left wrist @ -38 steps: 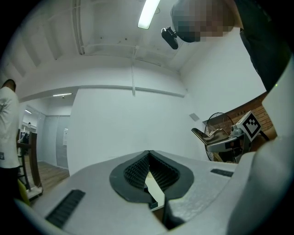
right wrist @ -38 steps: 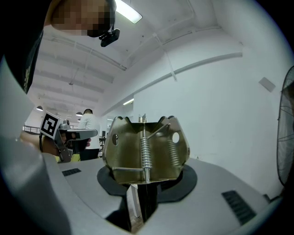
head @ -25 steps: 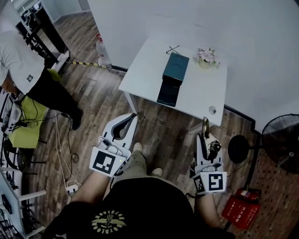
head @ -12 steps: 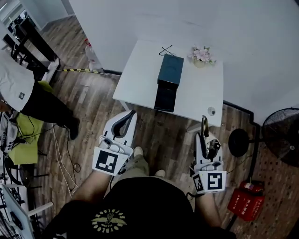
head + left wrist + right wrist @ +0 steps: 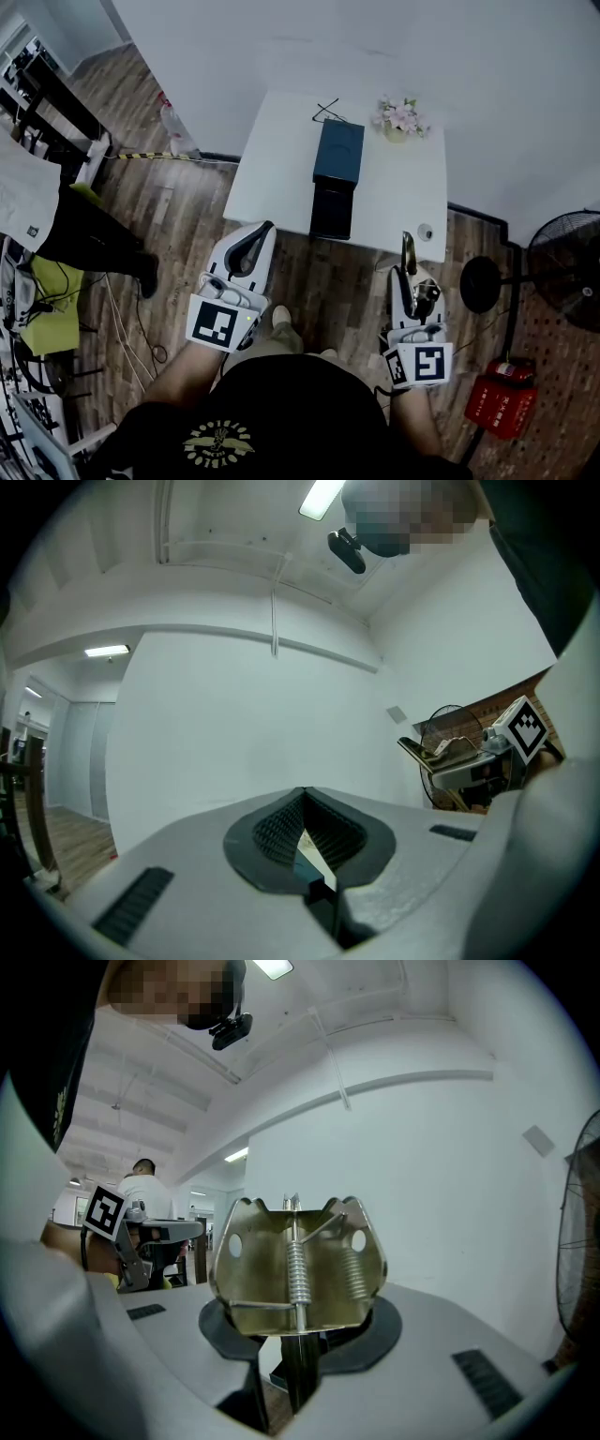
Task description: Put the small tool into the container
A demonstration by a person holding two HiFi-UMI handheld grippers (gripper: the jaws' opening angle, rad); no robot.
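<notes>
A brass-coloured spring clip (image 5: 298,1265) is the small tool. My right gripper (image 5: 295,1340) is shut on it, and the clip stands upright beyond the jaw tips. The head view shows that right gripper (image 5: 410,248) with the clip (image 5: 410,253) just short of the white table's (image 5: 403,192) near edge. On that table lies the dark teal container (image 5: 337,150), with a darker section (image 5: 330,211) toward me. My left gripper (image 5: 263,231) is held level beside the table's near left corner. Its jaws (image 5: 303,799) are shut with nothing between them.
A pot of flowers (image 5: 400,117), a thin black wire object (image 5: 325,111) and a small round thing (image 5: 425,231) share the table. A standing fan (image 5: 567,281) and a red object (image 5: 504,408) are on the floor at right. A person (image 5: 56,216) stands at far left.
In the head view the table and container have drawn closer to both grippers and sit lower in the picture. The person at left has slid toward the picture's edge. The grip on the clip is unchanged.
</notes>
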